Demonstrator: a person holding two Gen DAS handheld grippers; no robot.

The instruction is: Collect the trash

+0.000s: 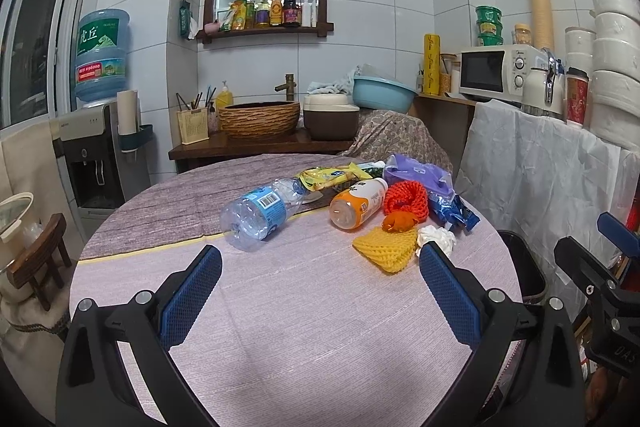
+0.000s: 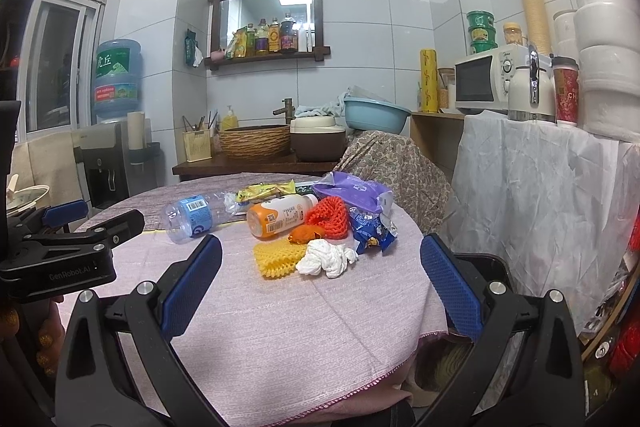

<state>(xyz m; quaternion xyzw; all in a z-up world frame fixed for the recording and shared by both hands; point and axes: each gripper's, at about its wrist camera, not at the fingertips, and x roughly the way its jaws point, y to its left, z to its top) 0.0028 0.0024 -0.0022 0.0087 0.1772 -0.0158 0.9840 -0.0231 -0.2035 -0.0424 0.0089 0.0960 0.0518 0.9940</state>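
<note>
Trash lies heaped at the far side of the round tabletop (image 1: 280,307), which is covered in a pale lilac cloth. Taking the orange-and-white bottle (image 1: 357,207) as the landmark: it lies on its side in the middle of the heap. Left of it lies a clear water bottle (image 1: 264,211) with a blue label, also on its side. Behind it sits a yellow wrapper (image 1: 326,175), and behind and to its right a purple pack (image 1: 416,174). Touching its right side is a red-orange foam net (image 1: 406,199), and beyond that net a crumpled blue snack bag (image 1: 452,209). In front of it are a small orange scrap (image 1: 398,221), a yellow foam net (image 1: 386,247) and a wad of white tissue (image 2: 328,259). A dark bin (image 1: 524,267) stands beside the tabletop's right edge, well to the right of the bottle.

The left gripper (image 1: 320,259) hovers above the near cloth with its blue-padded fingers spread wide and nothing between them. The right gripper (image 2: 320,251) is likewise spread and empty, its fingers framing the tissue and yellow net from the near side, not touching either.
</note>
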